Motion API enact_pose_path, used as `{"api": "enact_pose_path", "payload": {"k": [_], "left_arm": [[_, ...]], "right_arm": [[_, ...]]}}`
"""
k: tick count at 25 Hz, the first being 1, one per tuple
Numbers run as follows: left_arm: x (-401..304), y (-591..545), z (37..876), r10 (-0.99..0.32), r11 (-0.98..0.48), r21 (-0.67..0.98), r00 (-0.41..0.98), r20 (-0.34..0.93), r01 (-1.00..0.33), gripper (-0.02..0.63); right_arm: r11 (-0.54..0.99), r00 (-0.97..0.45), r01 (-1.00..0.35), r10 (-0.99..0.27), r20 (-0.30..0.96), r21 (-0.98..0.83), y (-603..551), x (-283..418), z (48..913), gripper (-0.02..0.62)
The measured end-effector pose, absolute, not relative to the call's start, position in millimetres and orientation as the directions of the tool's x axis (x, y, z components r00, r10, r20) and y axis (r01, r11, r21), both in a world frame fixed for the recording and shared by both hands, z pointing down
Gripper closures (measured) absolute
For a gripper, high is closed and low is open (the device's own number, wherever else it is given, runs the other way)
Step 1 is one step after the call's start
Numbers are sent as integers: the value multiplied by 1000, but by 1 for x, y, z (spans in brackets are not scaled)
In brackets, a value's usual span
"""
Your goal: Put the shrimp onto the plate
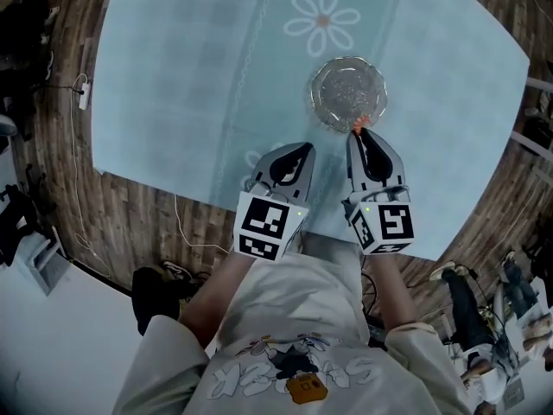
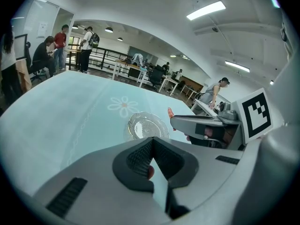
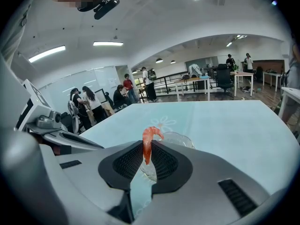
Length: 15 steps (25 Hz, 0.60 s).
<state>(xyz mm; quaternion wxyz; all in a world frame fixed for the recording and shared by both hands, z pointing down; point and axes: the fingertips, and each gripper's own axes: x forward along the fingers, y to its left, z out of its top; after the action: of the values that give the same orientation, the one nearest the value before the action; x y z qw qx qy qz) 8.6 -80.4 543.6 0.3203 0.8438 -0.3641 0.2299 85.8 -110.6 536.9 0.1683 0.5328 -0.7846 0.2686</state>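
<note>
Two grippers, one shrimp and one plate are on record.

Head view: we list the left gripper [image 1: 301,152] and the right gripper [image 1: 364,134] side by side over the near edge of a pale blue tablecloth [image 1: 173,76]. The glass plate [image 1: 348,93] lies just beyond the right one. Only an orange tip of the shrimp [image 1: 359,126] shows at the plate's near rim. We cannot tell whether it touches the glass.

Left gripper view: the left gripper [image 2: 151,142] has its jaws pressed together. A small pinkish patch sits in the seam, and we cannot identify it. The plate [image 2: 143,125] is partly cut off by the jaws. The right gripper [image 2: 174,121] reaches in beside it with the shrimp [image 2: 169,112] at its tip.

Right gripper view: the right gripper [image 3: 146,150] clamps the shrimp [image 3: 148,144] upright, tail end between the pads and curled end above. The plate [image 3: 180,138] is half hidden behind the jaws.
</note>
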Motion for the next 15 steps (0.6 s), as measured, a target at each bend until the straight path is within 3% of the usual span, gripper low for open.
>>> {"api": "enact_pose_path", "payload": {"k": [15], "left_arm": [[13, -92, 587, -410, -497, 440, 649, 641, -748, 600]], "right_arm": [[249, -318, -948, -705, 634, -199, -129, 91, 588, 524]]}}
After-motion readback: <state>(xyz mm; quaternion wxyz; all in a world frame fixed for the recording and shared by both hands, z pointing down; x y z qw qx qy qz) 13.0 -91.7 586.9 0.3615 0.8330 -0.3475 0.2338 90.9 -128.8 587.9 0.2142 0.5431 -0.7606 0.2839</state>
